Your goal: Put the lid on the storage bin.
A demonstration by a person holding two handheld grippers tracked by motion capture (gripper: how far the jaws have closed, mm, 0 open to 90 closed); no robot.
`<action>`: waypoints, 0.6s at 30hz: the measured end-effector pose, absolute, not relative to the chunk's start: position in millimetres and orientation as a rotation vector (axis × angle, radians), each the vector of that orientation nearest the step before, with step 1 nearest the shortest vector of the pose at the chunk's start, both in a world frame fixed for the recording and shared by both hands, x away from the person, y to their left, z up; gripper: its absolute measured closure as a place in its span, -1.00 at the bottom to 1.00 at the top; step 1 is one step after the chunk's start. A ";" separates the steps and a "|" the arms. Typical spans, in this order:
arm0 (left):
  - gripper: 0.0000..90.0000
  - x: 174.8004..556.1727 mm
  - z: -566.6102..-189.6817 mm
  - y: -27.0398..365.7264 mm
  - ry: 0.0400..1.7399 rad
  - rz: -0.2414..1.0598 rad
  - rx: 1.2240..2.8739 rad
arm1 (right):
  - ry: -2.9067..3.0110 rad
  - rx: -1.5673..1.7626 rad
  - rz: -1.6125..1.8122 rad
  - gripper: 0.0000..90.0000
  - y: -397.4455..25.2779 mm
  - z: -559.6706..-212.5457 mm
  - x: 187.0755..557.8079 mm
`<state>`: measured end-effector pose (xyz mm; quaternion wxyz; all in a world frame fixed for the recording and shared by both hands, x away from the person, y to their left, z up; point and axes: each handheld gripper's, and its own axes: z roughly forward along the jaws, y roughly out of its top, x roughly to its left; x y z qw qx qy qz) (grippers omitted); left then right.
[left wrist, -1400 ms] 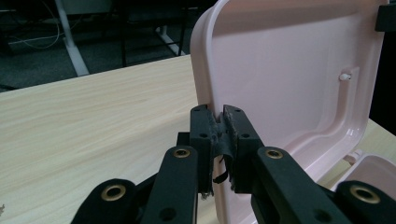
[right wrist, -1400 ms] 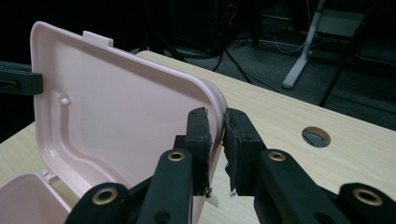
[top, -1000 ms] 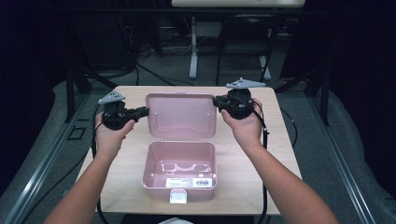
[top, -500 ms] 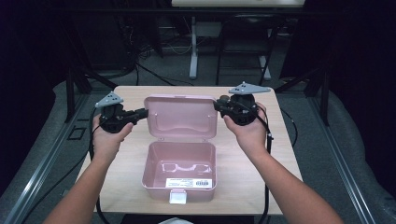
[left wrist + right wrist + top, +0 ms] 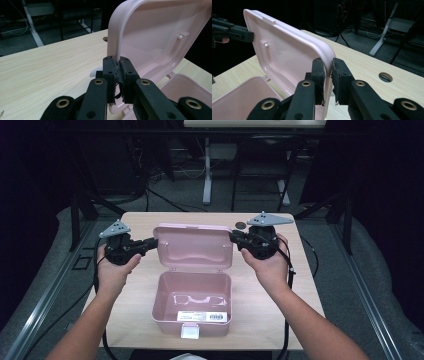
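A light wooden desk (image 5: 150,222) stands on grey floor (image 5: 340,270) in a dim room, white table leg (image 5: 207,172) and cables (image 5: 165,200) behind.

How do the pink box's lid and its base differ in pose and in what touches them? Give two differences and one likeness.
The lid stands raised, near upright; the base sits flat on the table. The left gripper and right gripper each pinch a side edge of the lid; nothing grips the base. The base bears a label; the lid doesn't. Both are pink plastic.

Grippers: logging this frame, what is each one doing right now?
Left gripper: shut on the lid, left edge.
Right gripper: shut on the lid, right edge.
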<state>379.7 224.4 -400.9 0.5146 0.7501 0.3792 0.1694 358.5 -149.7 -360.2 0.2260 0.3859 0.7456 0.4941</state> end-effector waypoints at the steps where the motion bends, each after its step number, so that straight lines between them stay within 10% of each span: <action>1: 0.88 379.0 -400.9 223.9 0.915 0.409 1.799 | 2.056 1.061 1.364 0.78 -149.9 -360.2 357.6; 18: 0.86 365.8 -397.8 225.8 0.890 0.421 1.813 | 2.071 1.027 1.388 0.74 -151.1 -359.0 341.0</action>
